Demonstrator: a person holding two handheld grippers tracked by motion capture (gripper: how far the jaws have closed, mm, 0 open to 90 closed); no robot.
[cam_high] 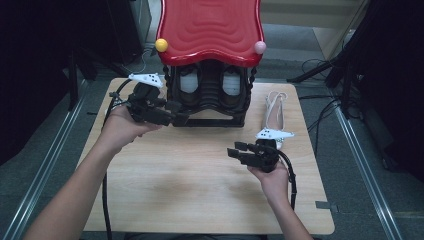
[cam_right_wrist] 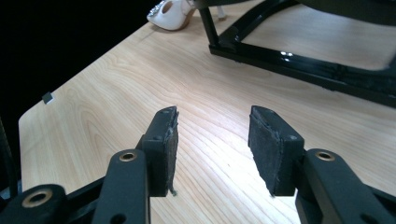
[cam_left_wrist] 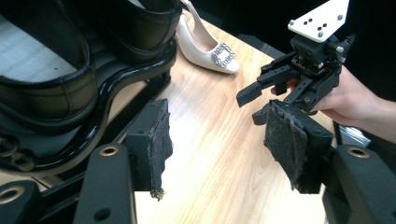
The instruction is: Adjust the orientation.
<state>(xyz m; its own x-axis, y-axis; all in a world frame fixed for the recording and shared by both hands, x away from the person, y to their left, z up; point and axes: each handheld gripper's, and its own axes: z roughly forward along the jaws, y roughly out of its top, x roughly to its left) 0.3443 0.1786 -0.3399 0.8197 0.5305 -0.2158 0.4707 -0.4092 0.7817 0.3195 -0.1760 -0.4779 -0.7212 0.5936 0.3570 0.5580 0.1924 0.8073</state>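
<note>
My left gripper (cam_high: 172,114) released, empty, beside shoe rack (cam_high: 210,120); right gripper (cam_high: 240,150) released, empty; next: fetch white shoe (cam_high: 274,112) at 1 o'clock.

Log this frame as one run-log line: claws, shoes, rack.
left claw: open, empty, at black shoe rack | right claw: open, empty, over wooden table | white slingback shoe: on table right of rack | black shoes: on rack

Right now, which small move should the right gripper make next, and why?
Probably swing the right gripper toward the white shoe lying beside the rack. Its jaws stand open with nothing between them, and the shoe is the loose thing nearest it.
</note>
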